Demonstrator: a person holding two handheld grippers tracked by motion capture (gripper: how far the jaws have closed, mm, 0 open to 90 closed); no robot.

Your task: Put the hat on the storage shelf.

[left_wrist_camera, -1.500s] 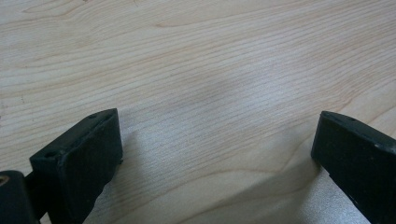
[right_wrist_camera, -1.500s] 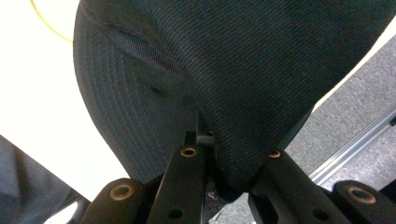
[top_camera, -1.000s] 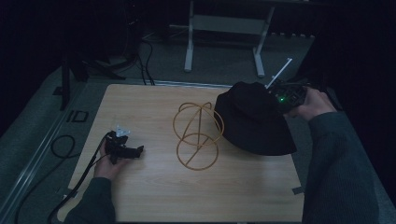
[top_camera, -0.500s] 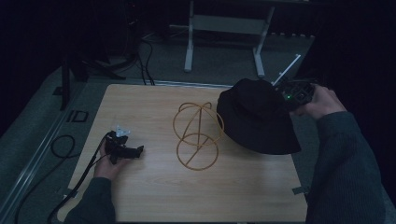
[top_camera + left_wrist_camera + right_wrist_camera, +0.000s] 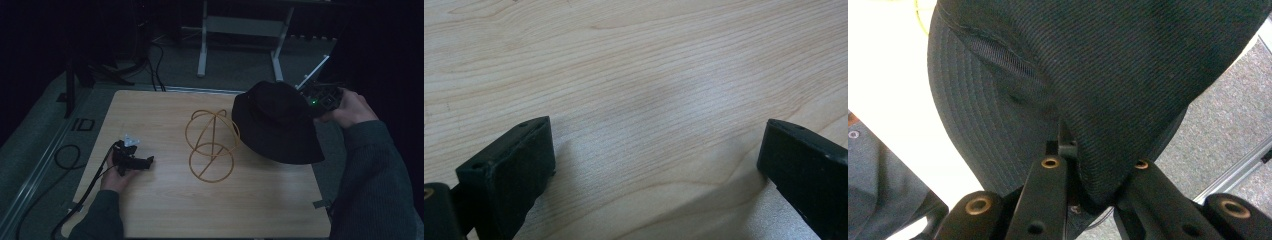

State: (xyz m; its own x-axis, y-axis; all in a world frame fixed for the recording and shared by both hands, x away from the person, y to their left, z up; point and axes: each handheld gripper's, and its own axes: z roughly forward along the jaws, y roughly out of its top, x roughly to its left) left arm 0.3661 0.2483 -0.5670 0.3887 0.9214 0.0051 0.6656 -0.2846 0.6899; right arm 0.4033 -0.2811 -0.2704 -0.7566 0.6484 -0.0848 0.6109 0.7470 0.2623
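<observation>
Black bucket hat (image 5: 275, 122) is hanging just right of the gold wire stand (image 5: 211, 145), pinched by the right gripper (image 5: 1083, 195), so that hand's way nearer. Left gripper (image 5: 131, 159) is sitting well left, jaws spread, empty.

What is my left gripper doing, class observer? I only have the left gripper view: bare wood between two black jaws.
Observer: In the high view the left gripper rests low at the near left of the table, jaws apart, holding nothing.
Operator: What else is on the table?
Observer: A wire stand of yellow hoops stands near the middle.
Operator: And the other hand?
Observer: The right gripper is shut on the black hat, pinching its fabric at the table's right edge.
</observation>
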